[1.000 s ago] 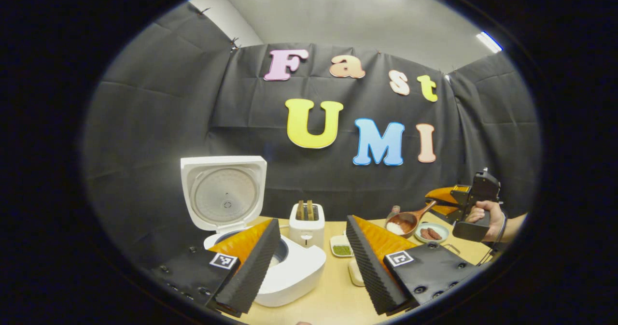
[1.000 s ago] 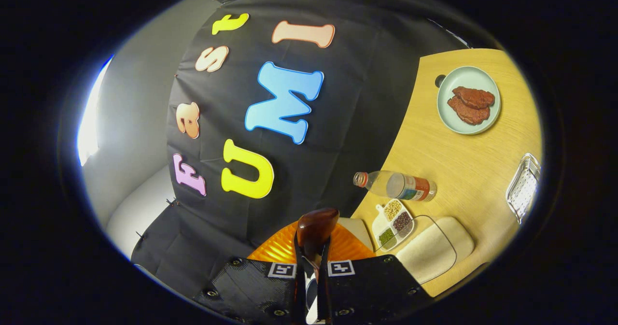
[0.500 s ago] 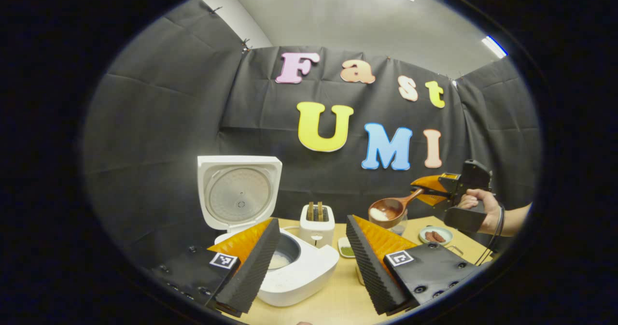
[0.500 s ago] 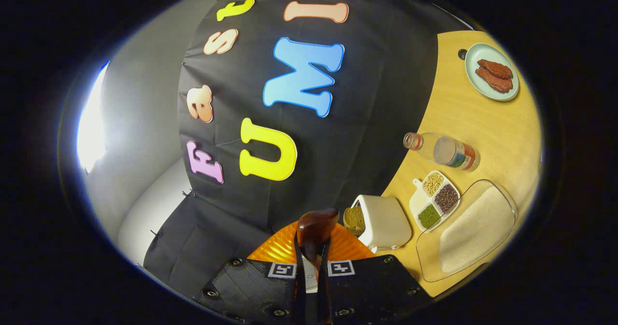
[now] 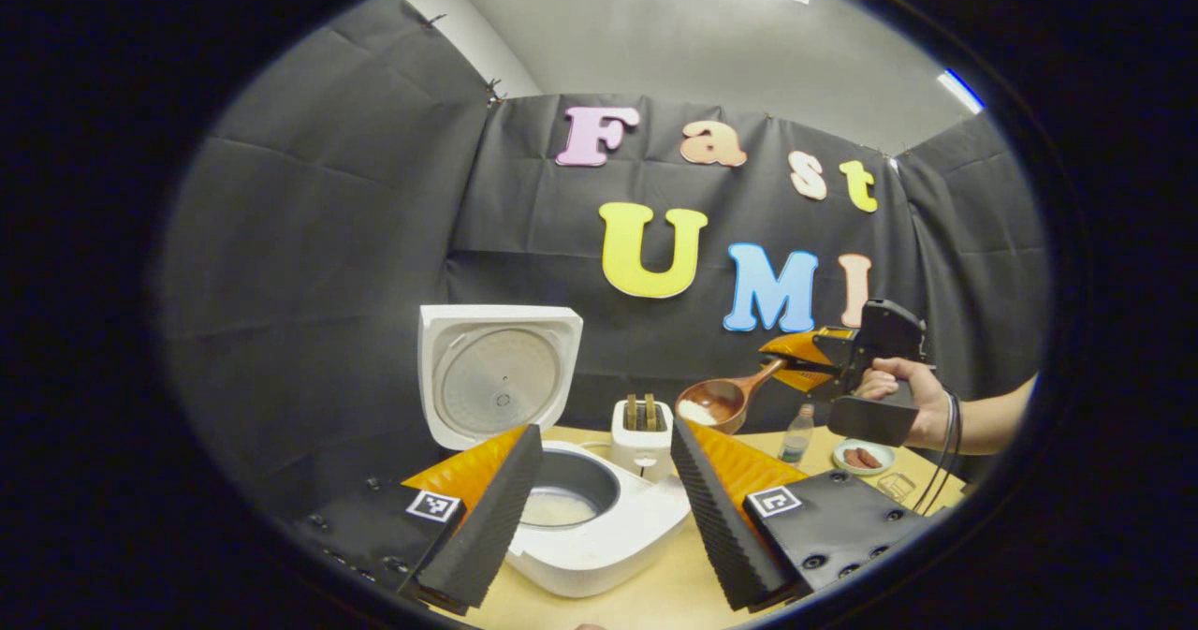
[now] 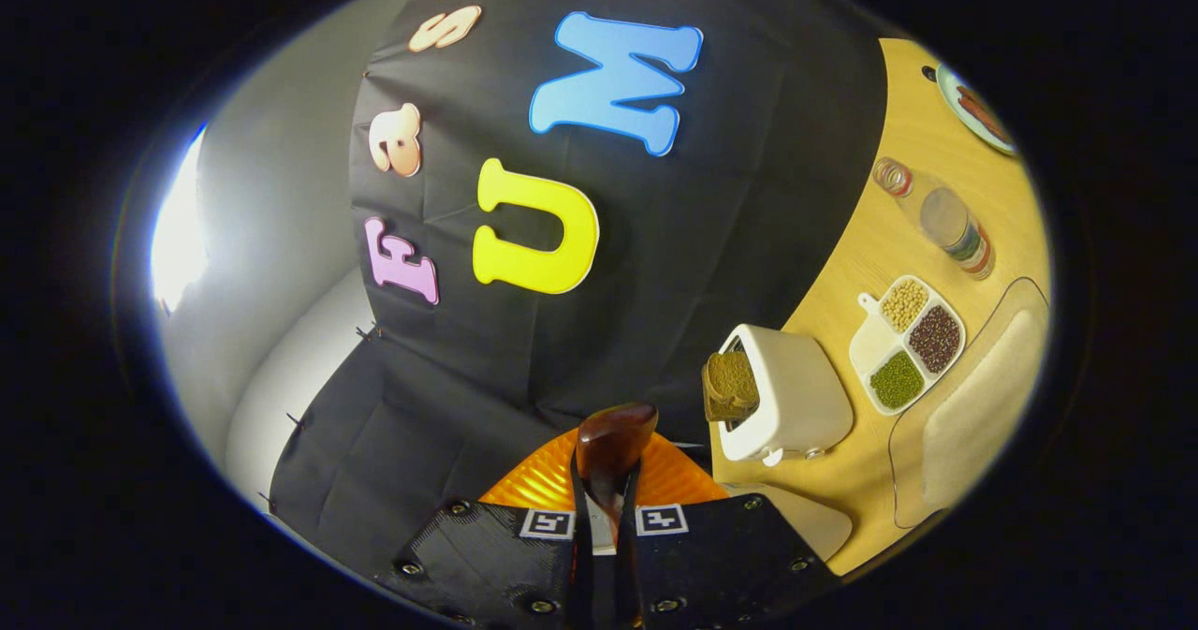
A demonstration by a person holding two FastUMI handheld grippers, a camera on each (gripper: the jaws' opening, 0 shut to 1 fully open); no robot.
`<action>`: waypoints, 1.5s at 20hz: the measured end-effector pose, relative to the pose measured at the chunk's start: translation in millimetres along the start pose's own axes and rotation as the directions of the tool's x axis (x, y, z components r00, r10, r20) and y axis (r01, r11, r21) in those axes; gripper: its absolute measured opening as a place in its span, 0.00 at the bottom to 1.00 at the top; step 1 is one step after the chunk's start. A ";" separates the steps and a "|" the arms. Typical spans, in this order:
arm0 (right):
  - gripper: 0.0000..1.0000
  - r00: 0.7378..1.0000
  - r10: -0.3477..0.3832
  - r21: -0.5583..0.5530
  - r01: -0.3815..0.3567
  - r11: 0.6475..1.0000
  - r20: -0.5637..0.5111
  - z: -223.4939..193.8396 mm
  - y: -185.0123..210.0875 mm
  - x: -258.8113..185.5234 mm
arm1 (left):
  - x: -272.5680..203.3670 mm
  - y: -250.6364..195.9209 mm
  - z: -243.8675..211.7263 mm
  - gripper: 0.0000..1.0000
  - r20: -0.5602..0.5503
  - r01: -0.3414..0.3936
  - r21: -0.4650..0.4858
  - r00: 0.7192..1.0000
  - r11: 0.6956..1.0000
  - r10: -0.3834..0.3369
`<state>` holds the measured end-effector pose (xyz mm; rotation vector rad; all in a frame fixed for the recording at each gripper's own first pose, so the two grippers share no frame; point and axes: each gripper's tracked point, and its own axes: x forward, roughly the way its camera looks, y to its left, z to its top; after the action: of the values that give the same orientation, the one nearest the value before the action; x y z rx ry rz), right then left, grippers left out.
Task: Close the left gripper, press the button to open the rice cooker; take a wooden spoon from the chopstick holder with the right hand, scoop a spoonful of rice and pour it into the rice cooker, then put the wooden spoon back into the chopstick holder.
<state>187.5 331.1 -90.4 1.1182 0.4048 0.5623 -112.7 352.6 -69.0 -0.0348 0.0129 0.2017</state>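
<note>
- the right gripper (image 6: 599, 508) is clenched on the handle of the wooden spoon (image 5: 713, 403), both fingers pressed against it; in the left gripper view a hand (image 5: 906, 398) holds that gripper at about 3 o'clock, with the spoon bowl carried level in the air.
- a small heap of white rice (image 5: 696, 412) sits in the spoon bowl, so the scoop looks done and the load is on its way to the pot.
- the left gripper (image 5: 599, 508) hangs with its fingers spread and nothing between them.
- just beyond it, at about 7 o'clock in the left gripper view, the rice cooker (image 5: 599, 541) stands with its lid (image 5: 496, 373) up, so the button press is done; a pale layer lies in the inner pot (image 5: 565, 490) (rice or water, i cannot tell).
- the spoon bowl hangs to the right of the pot, above the toaster (image 5: 639, 435), not yet over the opening.
- left, as i judge it: carry the spoon over the pot, tip the rice in, then return the spoon to the chopstick holder.
- farther out in the right gripper view, at about 3 o'clock, lie a divided dish of beans (image 6: 906, 342) and a bottle (image 6: 941, 218).
- writing: the bottle's label is too small to read; the square coded markers on both grippers carry no words, and i see no brand name.
</note>
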 end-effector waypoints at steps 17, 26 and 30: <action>0.09 0.965 -0.118 -0.456 -0.001 0.890 -0.234 -120.2 -0.9 124.5 | -11.9 52.4 -40.6 0.95 -0.057 -0.092 -0.001 0.994 0.996 0.092; 0.09 0.936 -0.166 -0.732 -0.124 0.669 -0.310 -174.3 15.1 152.1 | -17.6 47.0 -47.1 0.95 -0.056 -0.102 0.035 0.993 0.994 0.104; 0.10 0.930 -0.152 -0.807 -0.199 0.556 -0.334 -192.4 30.1 158.8 | -25.6 46.8 -51.0 0.95 -0.057 -0.122 0.046 0.991 0.991 0.125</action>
<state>197.2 577.0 -141.8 0.0602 0.3729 0.8753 -147.7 391.4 -121.1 0.0022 0.0793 0.3245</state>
